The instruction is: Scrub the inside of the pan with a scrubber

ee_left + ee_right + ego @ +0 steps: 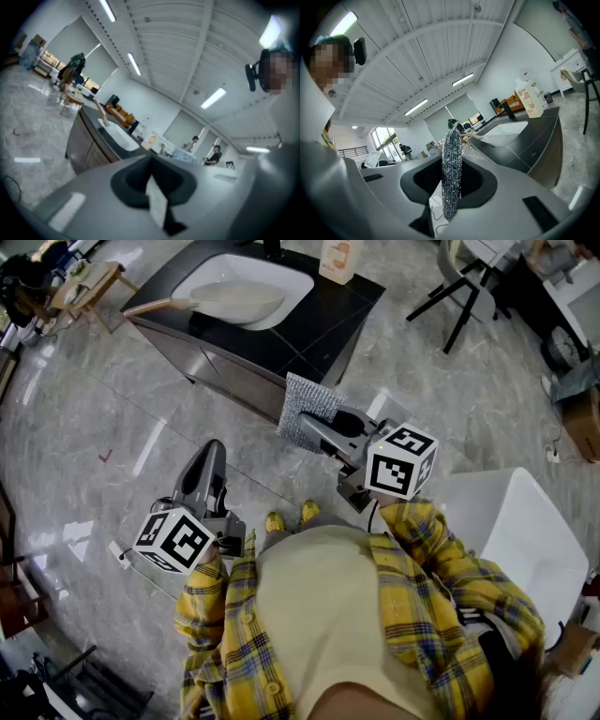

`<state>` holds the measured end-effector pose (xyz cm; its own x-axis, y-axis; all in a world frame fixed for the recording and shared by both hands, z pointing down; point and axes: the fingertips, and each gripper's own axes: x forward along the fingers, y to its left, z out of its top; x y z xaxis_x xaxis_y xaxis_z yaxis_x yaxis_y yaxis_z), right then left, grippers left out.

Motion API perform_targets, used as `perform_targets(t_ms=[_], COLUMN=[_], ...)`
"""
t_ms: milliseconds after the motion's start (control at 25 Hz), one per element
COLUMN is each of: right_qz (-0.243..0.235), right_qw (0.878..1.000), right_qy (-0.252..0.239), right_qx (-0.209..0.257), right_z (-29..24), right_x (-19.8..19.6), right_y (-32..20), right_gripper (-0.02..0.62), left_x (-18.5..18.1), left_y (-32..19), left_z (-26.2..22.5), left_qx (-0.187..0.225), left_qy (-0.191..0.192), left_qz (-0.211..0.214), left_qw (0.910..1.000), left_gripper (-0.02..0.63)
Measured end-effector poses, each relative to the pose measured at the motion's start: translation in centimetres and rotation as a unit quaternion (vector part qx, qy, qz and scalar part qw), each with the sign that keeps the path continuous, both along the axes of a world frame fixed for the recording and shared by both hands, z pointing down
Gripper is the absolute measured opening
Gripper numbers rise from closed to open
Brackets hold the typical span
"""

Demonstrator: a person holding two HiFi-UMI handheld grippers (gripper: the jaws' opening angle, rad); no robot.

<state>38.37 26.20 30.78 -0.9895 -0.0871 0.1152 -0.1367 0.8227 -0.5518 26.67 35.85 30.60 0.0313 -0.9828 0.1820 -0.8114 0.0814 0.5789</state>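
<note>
A person in a yellow plaid shirt (422, 559) stands on a grey marble floor (84, 427), holding a gripper in each hand. The right gripper (307, 422) has its jaws clamped on a silver mesh scrubber (313, 397), which hangs edge-on between them, held in the air near the front edge of a dark bench (323, 320). The left gripper (212, 448) has its jaws closed together with nothing between them, out over the floor to the left. Farther off, the pan (234, 301) lies in the bench's white sink (281, 273), its wooden handle pointing left. A carton (338, 259) stands at the bench's far right.
</note>
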Motion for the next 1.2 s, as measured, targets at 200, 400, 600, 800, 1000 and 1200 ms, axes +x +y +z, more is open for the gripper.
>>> perform_targets(t_ms=[200,400,600,800,1000,1200], right_qz=[-0.007,-0.015,-0.021,-0.016,0.002,0.017], right_qw=[1.0,1.0,1.0,1.0,1.0,0.999], right_qy=[0.0,-0.002,-0.004,0.002,0.019,0.031], right_qx=[-0.001,-0.01,-0.012,-0.016,-0.004,-0.007], right_z=[0.5,1.1,1.2,1.7,2.3,2.5], right_x=[0.8,0.7,-0.1,-1.1,-3.2,-7.5], right_y=[-1.2,-2.0,-2.7,-3.1,-4.0,-4.9], right_gripper=[0.087,0.087,0.087,0.087,0.087,0.087], left_x=[0.3,0.0,-0.7,-2.5,-5.2,-8.8], left_y=[-1.4,-1.6,-1.9,-2.6,-4.1,-5.4], left_z=[0.6,0.8,0.5,1.0,1.8,2.0], left_qx=[-0.033,-0.025,-0.01,-0.006,-0.003,-0.008], left_qy=[-0.063,-0.048,-0.038,-0.036,-0.034,-0.049], left_qz=[-0.013,-0.029,-0.034,-0.037,-0.015,0.025], left_qw=[0.9974,0.9981,0.9986,0.9987,0.9993,0.9985], left_gripper=[0.006,0.006,0.006,0.006,0.006,0.006])
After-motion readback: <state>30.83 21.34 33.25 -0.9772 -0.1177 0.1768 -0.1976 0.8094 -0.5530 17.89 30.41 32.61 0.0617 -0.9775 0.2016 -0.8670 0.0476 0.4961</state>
